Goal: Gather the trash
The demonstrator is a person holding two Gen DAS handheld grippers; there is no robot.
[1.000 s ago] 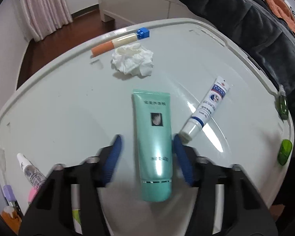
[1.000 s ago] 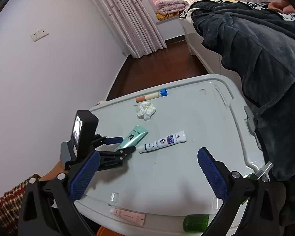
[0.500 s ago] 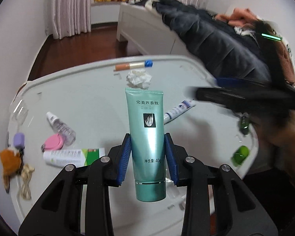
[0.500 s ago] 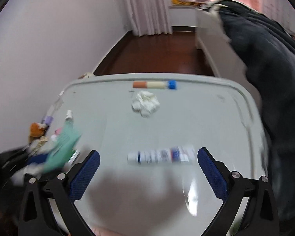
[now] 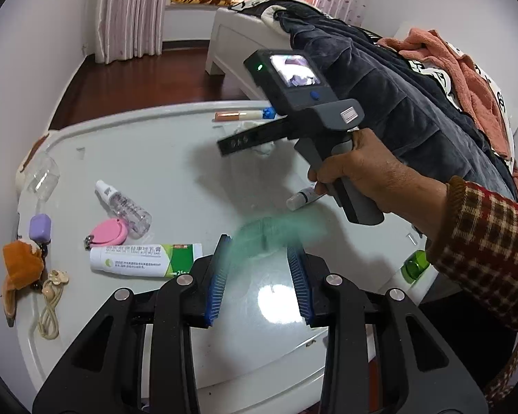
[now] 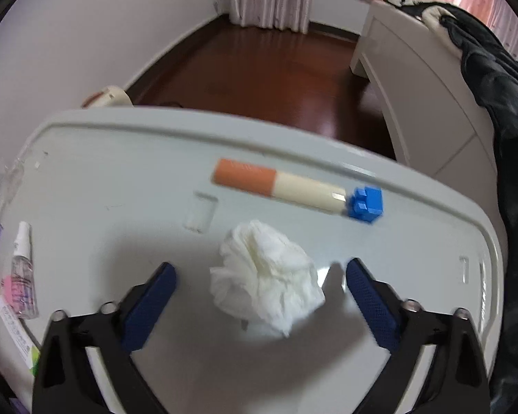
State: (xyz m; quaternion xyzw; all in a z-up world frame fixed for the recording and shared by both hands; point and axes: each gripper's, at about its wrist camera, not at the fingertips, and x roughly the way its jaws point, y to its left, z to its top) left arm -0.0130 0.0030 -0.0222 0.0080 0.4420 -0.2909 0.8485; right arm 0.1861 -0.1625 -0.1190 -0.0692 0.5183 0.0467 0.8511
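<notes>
A crumpled white tissue (image 6: 266, 276) lies on the white table (image 6: 121, 179). My right gripper (image 6: 260, 270) is open, its blue pads either side of the tissue and just above the table. In the left wrist view the right gripper's body (image 5: 304, 103) hides most of the tissue (image 5: 264, 146). My left gripper (image 5: 259, 269) is open; a teal tube (image 5: 276, 231) shows as a blurred smear just beyond its pads, apart from them.
An orange-and-cream tube (image 6: 279, 184) with a blue block (image 6: 366, 203) lies at the far edge. A green-white tube (image 5: 145, 255), spray bottle (image 5: 124, 203), pink case (image 5: 107, 233), keychain toys (image 5: 20, 265) sit left. A white-blue tube (image 5: 302, 198) and green bottles (image 5: 412, 267) sit right.
My left gripper opened and let go of the teal tube, which now blurs in motion. My right gripper moved forward over the table and now straddles the tissue.
</notes>
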